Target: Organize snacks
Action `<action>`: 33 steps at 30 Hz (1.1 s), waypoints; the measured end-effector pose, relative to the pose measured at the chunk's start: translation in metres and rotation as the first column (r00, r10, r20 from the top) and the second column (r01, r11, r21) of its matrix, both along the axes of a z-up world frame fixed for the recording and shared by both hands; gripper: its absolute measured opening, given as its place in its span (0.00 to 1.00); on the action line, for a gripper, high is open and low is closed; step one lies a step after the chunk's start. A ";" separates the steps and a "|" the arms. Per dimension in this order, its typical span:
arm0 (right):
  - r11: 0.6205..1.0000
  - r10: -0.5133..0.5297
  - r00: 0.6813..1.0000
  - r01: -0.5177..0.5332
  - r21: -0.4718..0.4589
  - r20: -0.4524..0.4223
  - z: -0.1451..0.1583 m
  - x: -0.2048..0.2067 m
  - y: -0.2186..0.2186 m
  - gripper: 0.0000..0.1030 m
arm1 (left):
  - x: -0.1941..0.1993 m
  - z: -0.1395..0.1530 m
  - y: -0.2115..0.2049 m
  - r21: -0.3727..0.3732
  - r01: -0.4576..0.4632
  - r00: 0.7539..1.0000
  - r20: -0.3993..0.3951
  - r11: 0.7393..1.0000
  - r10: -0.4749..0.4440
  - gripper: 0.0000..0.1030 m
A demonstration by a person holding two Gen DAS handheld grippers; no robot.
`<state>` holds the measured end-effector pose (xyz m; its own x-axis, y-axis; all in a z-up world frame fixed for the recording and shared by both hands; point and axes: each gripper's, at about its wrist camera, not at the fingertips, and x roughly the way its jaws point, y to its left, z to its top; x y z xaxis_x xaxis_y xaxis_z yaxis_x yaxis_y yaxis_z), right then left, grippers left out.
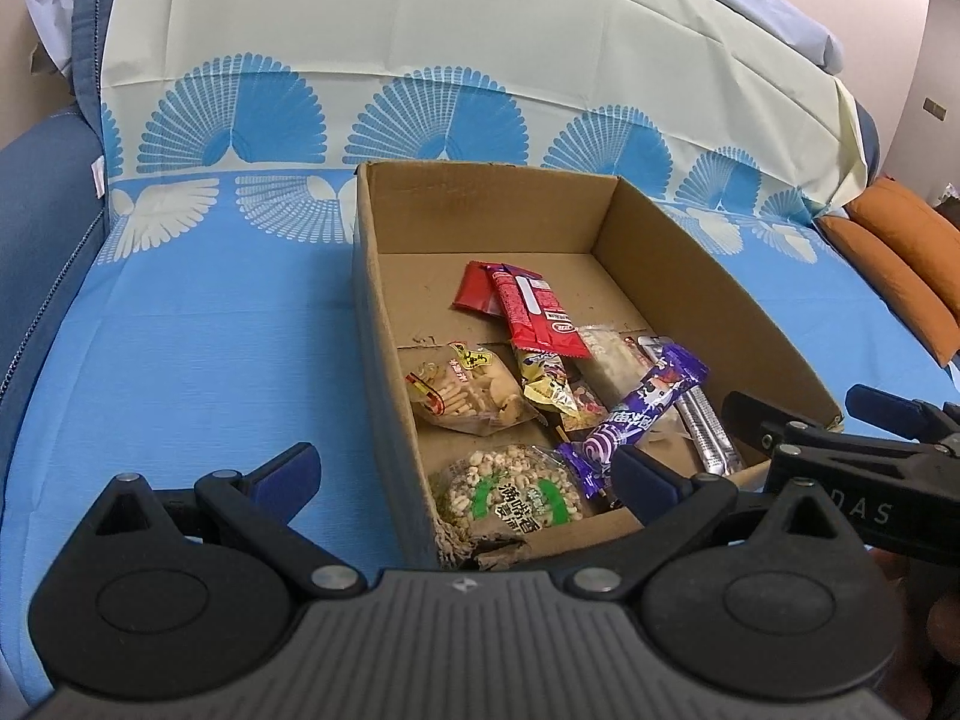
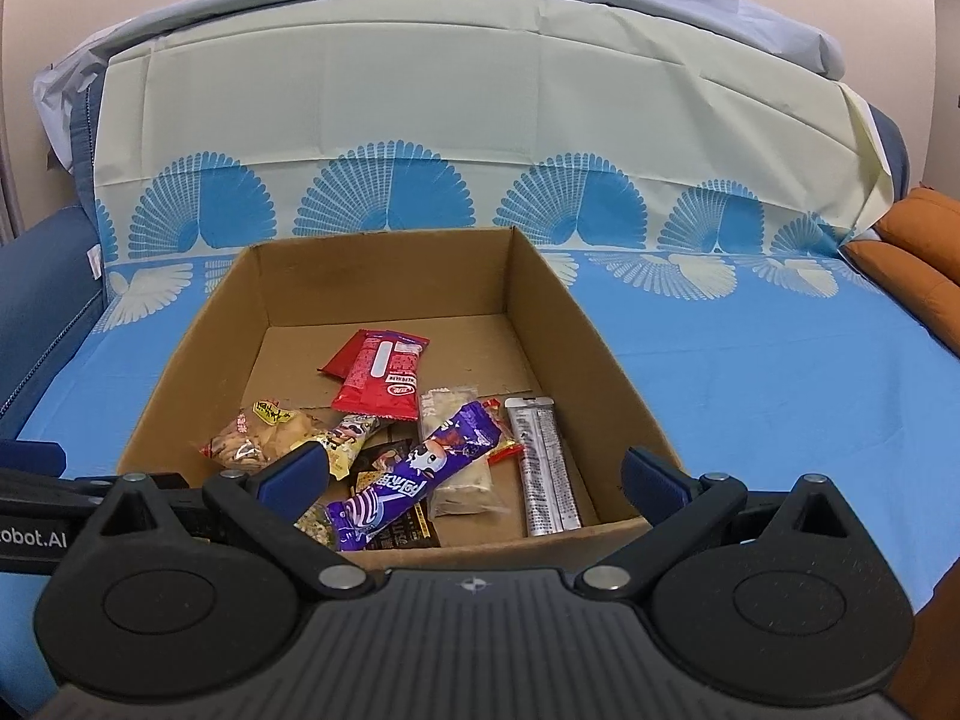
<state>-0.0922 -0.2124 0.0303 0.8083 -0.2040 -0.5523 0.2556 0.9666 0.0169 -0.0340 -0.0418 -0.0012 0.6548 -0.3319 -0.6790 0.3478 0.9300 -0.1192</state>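
An open cardboard box (image 1: pixel 384 276) (image 2: pixel 576 300) stands on a blue cloth. Inside lie several snack packets: a red wafer pack (image 1: pixel 534 312) (image 2: pixel 384 378), a purple candy bar (image 1: pixel 642 414) (image 2: pixel 408 480), a silver stick pack (image 1: pixel 708 432) (image 2: pixel 543 468), a clear biscuit bag (image 1: pixel 468 393) (image 2: pixel 258 438) and a puffed-grain bag with a green label (image 1: pixel 510 492). My left gripper (image 1: pixel 468 474) is open and empty over the box's near left corner. My right gripper (image 2: pixel 474 474) is open and empty over the near edge. The right gripper also shows in the left wrist view (image 1: pixel 810 414).
The blue cloth with fan patterns (image 1: pixel 180 330) (image 2: pixel 780 372) covers a sofa seat and back. Orange cushions (image 1: pixel 900 252) (image 2: pixel 924 252) lie at the right. A dark blue armrest (image 1: pixel 36 228) rises at the left. The box's near corner (image 1: pixel 480 546) is torn.
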 end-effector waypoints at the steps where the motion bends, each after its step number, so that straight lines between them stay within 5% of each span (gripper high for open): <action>1: 1.000 0.000 1.000 0.000 0.002 0.000 0.000 0.000 0.000 0.99 | 0.000 0.000 0.000 0.000 0.000 1.000 0.002 1.000 0.000 1.00; 33: 1.000 -0.006 1.000 0.006 0.017 0.006 -0.001 0.004 0.001 0.99 | 0.000 0.000 -0.002 0.002 0.006 1.000 0.005 1.000 -0.006 1.00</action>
<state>-0.0884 -0.2111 0.0289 0.8102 -0.1993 -0.5513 0.2613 0.9646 0.0352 -0.0338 -0.0438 -0.0015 0.6561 -0.3346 -0.6764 0.3541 0.9280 -0.1156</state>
